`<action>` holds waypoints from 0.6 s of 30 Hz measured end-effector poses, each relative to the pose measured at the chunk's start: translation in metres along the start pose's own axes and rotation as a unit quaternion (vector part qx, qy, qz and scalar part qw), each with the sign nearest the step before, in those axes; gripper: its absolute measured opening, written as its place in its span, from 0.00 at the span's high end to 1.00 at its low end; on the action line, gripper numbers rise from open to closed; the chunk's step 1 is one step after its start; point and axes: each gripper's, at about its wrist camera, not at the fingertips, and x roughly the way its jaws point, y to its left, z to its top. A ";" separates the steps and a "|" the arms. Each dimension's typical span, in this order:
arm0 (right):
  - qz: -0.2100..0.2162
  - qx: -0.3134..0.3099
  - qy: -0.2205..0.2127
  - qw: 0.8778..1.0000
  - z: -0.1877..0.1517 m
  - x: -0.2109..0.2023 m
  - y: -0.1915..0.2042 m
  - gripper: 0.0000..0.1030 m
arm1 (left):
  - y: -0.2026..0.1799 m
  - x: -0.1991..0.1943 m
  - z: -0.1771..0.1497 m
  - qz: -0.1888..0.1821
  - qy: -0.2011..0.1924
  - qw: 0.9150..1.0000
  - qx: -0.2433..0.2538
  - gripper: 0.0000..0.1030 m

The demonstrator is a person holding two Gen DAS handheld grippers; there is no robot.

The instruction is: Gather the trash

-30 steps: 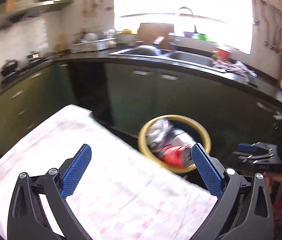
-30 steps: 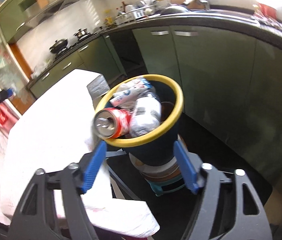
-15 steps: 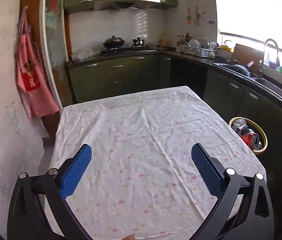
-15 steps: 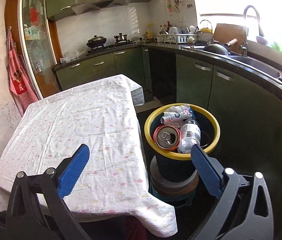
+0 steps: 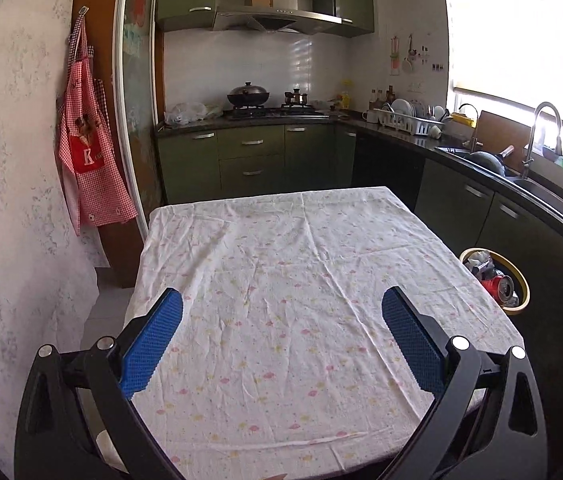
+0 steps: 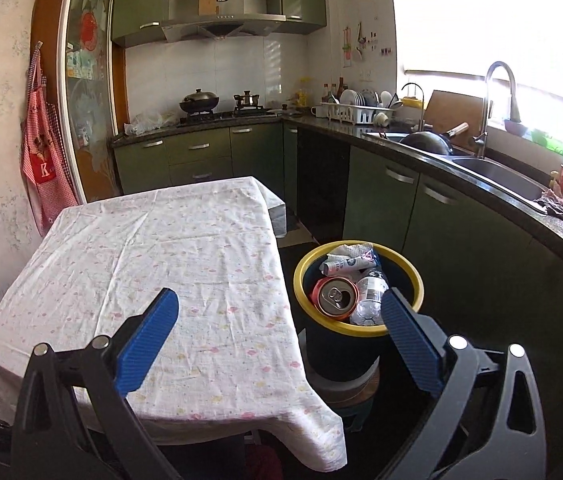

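Both hand-held grippers, left (image 5: 279, 322) and right (image 6: 279, 322), are hanging released and empty; bench (image 5: 281, 280) showing no trash, bin (image 6: 417, 280) at 3 o'clock looking full, so collection appears complete.

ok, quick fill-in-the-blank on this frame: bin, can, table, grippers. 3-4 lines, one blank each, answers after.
1. The rim of the bin is coloured ____.
2. The red can lies inside the ____.
3. The tablecloth has no ____ left lying on it.
4. The left gripper and the right gripper both have their jaws ____, with nothing between them.

Missing words: yellow; bin; trash; open
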 end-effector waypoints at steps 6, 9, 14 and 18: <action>0.003 0.008 -0.005 1.000 0.001 -0.003 0.001 0.06 | -0.004 -0.013 -0.006 0.010 -0.013 1.000 0.007 0.04; 0.003 0.011 -0.002 1.000 0.002 -0.001 0.001 0.06 | -0.006 -0.015 -0.005 0.009 -0.015 1.000 0.009 0.04; 0.004 0.017 -0.005 1.000 0.004 0.001 -0.002 0.06 | -0.007 -0.015 -0.002 0.011 -0.017 1.000 0.013 0.04; 0.004 0.019 -0.005 1.000 0.004 0.002 -0.003 0.06 | -0.009 -0.013 -0.002 0.008 -0.014 1.000 0.013 0.04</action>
